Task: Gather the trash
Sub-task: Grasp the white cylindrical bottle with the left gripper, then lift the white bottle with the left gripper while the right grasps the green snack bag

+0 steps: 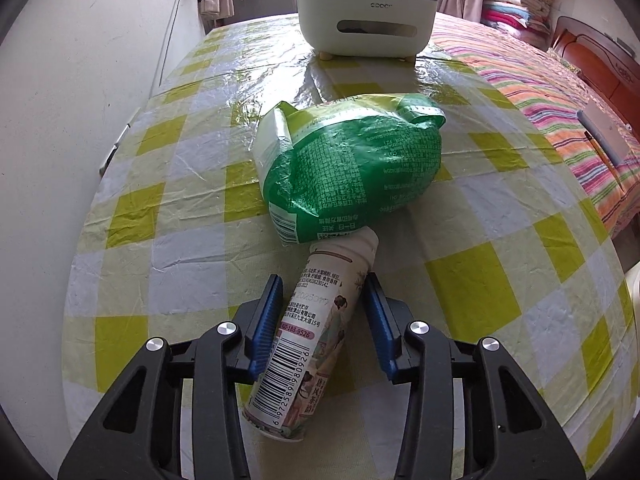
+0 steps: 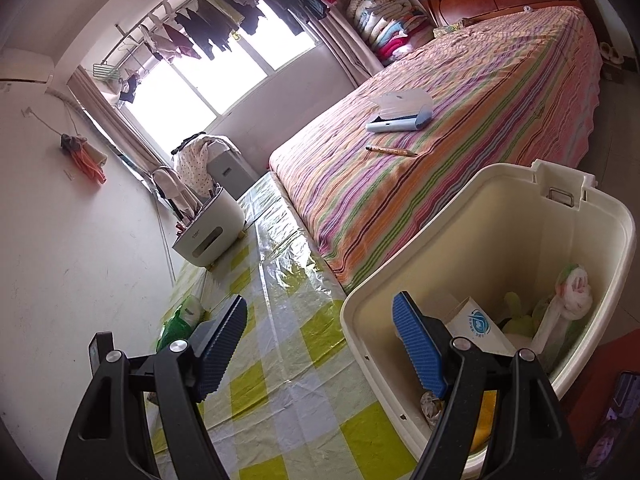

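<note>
- Step in hand: I am grasping the drink bottle [image 1: 304, 332] with the left tool [image 1: 324, 320]. It lies on its side on the tabletop [image 1: 480, 280], neck toward 12 o'clock and touching the green snack bag [image 1: 348, 172].
- Left tool: narrowed around the bottle; the left pad touches it, the right pad shows a gap. Not yet a firm hold, I judge.
- Right tool [image 2: 320, 344]: wide, empty, straddling the rim of the cream trash bin [image 2: 592, 208] at 3 o'clock.
- Next: finish closing, lift, carry to the bin.
- Materials: smooth printed cylinder, may roll; bag is crinkled glossy film; ribbed blue pads; glossy checked plastic cover.
</note>
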Demonstrator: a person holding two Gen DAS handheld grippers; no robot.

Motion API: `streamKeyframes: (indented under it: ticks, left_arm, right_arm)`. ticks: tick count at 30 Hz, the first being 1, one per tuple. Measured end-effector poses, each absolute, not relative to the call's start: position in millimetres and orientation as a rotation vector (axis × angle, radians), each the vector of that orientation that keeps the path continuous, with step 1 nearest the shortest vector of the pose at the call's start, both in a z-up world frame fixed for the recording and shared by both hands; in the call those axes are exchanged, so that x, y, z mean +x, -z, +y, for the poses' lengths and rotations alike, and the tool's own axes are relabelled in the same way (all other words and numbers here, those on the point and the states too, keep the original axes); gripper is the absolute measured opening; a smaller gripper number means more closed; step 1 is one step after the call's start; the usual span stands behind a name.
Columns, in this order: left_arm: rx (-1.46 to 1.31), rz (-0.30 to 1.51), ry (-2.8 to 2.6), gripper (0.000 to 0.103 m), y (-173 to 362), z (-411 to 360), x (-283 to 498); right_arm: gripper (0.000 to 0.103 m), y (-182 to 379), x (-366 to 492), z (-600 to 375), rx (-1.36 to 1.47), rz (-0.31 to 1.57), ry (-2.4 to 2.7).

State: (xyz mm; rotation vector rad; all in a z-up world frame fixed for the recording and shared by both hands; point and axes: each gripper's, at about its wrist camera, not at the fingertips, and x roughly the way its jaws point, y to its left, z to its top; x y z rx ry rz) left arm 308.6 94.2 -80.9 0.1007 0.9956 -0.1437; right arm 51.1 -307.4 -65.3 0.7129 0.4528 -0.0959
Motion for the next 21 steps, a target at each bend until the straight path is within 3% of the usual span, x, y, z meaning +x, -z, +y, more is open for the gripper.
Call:
streamKeyframes:
  ticks: [5, 21]
  left_arm:
    - [0.039, 0.999, 0.15, 0.03, 79, 98, 308]
    - [-0.083, 0.952, 0.108, 0.028, 69, 114, 294]
  right_arm:
    - [0.073, 67, 57, -296, 0.694, 0.472, 0.058]
    - [0.073, 65, 84, -263, 0.585, 0.53, -0.026]
